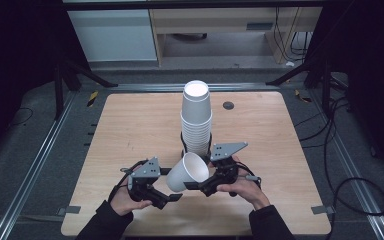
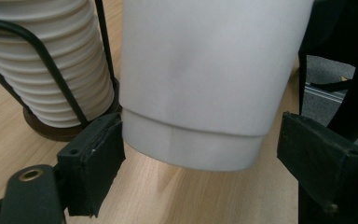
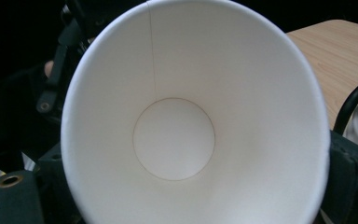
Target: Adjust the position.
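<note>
I hold a single white paper cup (image 1: 186, 172) tipped on its side above the near middle of the wooden counter (image 1: 130, 130), its open mouth turned toward my right and its base toward my left. My right claw (image 1: 203, 186) has it by the rim: in the right gripper view the cup's mouth (image 3: 193, 116) sits between my two black jaws, pressed against them on either side, and I look straight down to its round bottom. My left claw (image 1: 172, 196) is at the cup's base end. In the left gripper view its jaws stand wide on either side of the cup's foot (image 2: 196, 151); the left pad (image 2: 95, 161) is just at the edge of the base, while the right pad (image 2: 324, 154) is clear of it with a gap, so this claw is open and has no grip.

Just behind the cup rises the tall stack of white cups (image 1: 196, 117), standing upright in a black wire holder (image 2: 46, 70) on a dark round base, near the centre of the counter. The held cup is close in front of that stack but apart from it.
</note>
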`<control>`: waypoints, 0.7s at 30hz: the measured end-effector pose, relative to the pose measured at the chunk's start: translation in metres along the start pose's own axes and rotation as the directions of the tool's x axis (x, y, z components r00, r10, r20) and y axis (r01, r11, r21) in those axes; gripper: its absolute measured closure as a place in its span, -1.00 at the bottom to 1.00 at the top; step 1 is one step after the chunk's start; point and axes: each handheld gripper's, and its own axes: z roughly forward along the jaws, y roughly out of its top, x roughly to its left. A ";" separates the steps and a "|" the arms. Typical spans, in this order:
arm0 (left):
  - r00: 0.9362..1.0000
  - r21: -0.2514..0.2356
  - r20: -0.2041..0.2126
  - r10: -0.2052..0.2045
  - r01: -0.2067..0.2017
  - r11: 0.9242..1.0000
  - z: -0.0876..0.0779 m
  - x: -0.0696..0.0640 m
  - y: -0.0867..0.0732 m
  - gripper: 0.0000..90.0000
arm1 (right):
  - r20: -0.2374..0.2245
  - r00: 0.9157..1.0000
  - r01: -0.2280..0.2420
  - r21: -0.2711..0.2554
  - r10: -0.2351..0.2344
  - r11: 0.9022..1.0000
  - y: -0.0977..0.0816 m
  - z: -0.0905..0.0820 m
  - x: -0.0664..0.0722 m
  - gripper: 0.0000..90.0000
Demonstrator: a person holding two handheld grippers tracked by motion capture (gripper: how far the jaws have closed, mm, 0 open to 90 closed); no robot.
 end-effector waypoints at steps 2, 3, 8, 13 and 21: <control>1.000 0.013 -0.003 -0.005 0.005 1.000 0.001 0.001 -0.001 -0.69 | 0.000 1.000 0.020 0.026 -0.020 0.999 0.002 0.004 0.000 -0.78; 1.000 0.020 -0.006 -0.004 0.004 1.000 0.002 0.002 -0.001 -0.70 | 0.002 1.000 0.029 0.035 -0.030 0.999 0.004 0.006 0.001 -0.78; 1.000 0.047 -0.023 -0.004 0.005 0.999 0.003 0.003 -0.003 -0.70 | -0.005 0.997 0.079 0.112 -0.079 0.991 0.014 0.022 0.003 -0.78; 1.000 0.051 -0.028 -0.014 0.015 0.999 0.002 0.005 -0.004 -0.60 | -0.025 0.995 0.104 0.154 -0.101 0.983 0.021 0.034 0.006 -0.79; 0.999 0.032 -0.030 -0.017 0.018 0.999 0.000 0.007 -0.006 -0.50 | -0.031 0.995 0.095 0.143 -0.091 0.985 0.023 0.037 0.005 -0.81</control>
